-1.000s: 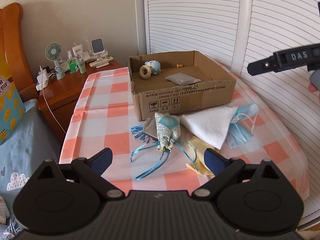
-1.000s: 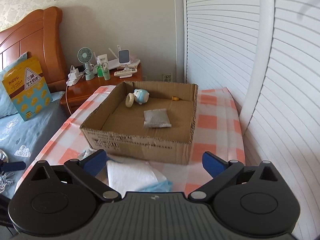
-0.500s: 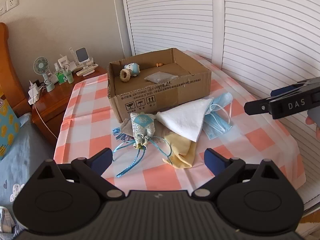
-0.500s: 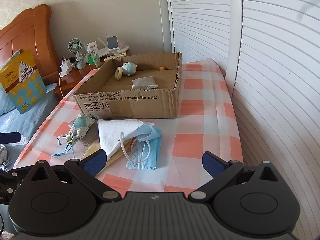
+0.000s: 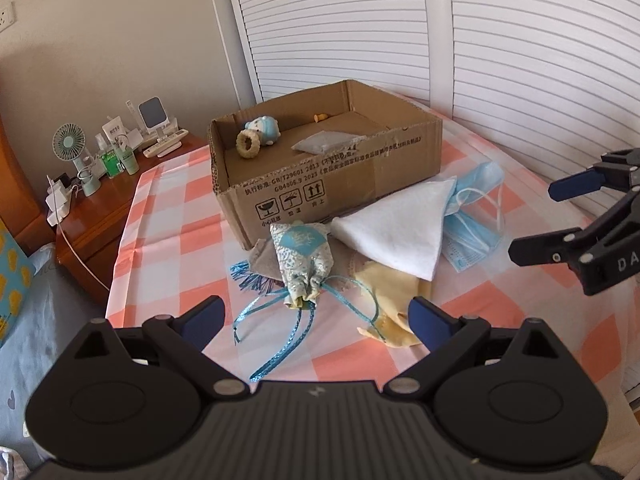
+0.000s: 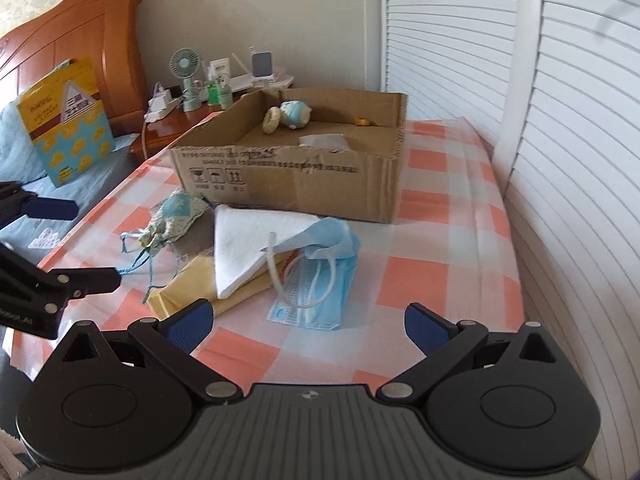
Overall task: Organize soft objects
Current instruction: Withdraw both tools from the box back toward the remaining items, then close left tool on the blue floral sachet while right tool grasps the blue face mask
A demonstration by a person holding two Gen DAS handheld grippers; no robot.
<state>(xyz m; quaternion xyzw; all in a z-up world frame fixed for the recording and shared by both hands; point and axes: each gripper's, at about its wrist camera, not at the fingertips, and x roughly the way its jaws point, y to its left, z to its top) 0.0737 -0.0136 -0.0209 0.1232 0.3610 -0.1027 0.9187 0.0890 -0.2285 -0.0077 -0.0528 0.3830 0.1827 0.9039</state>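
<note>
Left wrist view: fingers (image 5: 316,314) wide, empty, above pouch (image 5: 303,263). Right fingers (image 6: 307,320) wide, empty, near mask (image 6: 320,276). Cloths (image 5: 400,228) piled before box (image 5: 332,188) on tabletop (image 5: 168,240), probably awaiting boxing.

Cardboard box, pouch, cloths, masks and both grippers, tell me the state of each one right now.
Cardboard box: open, partly filled.
Drawstring pouch: cinched shut, lying outside the box.
White cloth: folded, on the pile.
Yellow cloth: flat, under the pile.
Blue face masks: crumpled, outside the box.
Left gripper: open, empty.
Right gripper: open, empty.
</note>
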